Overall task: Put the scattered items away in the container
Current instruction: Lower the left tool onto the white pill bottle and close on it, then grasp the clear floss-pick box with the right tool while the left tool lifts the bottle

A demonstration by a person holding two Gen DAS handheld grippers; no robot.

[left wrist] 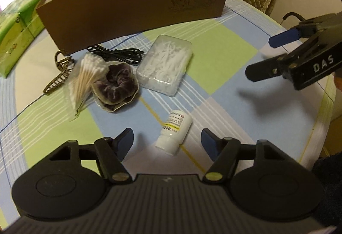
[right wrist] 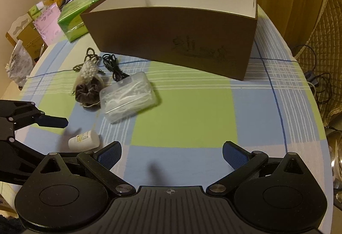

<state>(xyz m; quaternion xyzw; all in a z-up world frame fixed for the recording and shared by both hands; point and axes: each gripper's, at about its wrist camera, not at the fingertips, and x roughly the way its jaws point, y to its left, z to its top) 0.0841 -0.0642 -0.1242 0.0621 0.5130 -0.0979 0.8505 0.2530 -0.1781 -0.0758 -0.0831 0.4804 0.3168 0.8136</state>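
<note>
Bottle (left wrist: 173,133), small white one, lies on its side on tablecloth (left wrist: 213,50), between fingers of left gripper (left wrist: 166,141), which are apart w/o touching, prob. lined up for grasp. Right gripper (right wrist: 172,155) also apart, empty. Box (right wrist: 171,37) stands behind.

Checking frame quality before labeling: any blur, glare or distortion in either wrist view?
Left wrist view: fisheye bows the brown box; the right claw is motion-smeared and casts a soft shadow; the white bottle stays legible. Right wrist view: backlit curtains blow out behind the box; the clear plastic case looks hazy; black vignette in the corners.
</note>
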